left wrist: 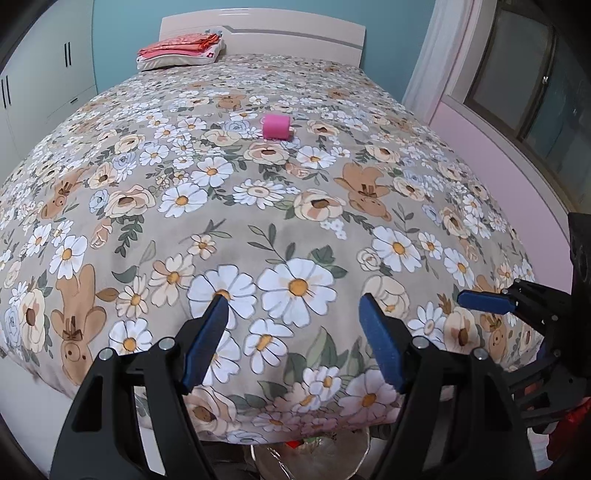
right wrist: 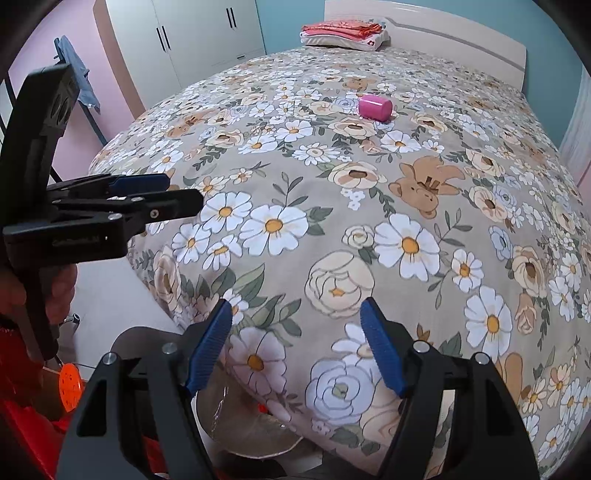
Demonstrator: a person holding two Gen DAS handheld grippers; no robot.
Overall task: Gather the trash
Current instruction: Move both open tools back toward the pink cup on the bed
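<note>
A pink cylinder (left wrist: 276, 126) lies on its side in the middle of the flowered bed cover (left wrist: 258, 229), far ahead of both grippers. My left gripper (left wrist: 293, 299) hangs open over the foot of the bed with nothing between its blue pads. My right gripper (left wrist: 480, 302) shows at the right edge of the left wrist view. In the right wrist view the pink cylinder (right wrist: 373, 107) lies far up the bed cover (right wrist: 369, 206). The right gripper (right wrist: 295, 304) is open and empty near the bed's foot corner. The left gripper (right wrist: 184, 192) reaches in from the left, held by a hand (right wrist: 55, 291).
A bin lined with clear plastic (left wrist: 314, 454) (right wrist: 240, 417) stands on the floor below the bed's foot. Folded red cloth on a pillow (left wrist: 181, 51) lies by the headboard. White wardrobes (right wrist: 192, 33) stand at left, a window (left wrist: 517, 81) at right. An orange disc (right wrist: 70, 384) sits low left.
</note>
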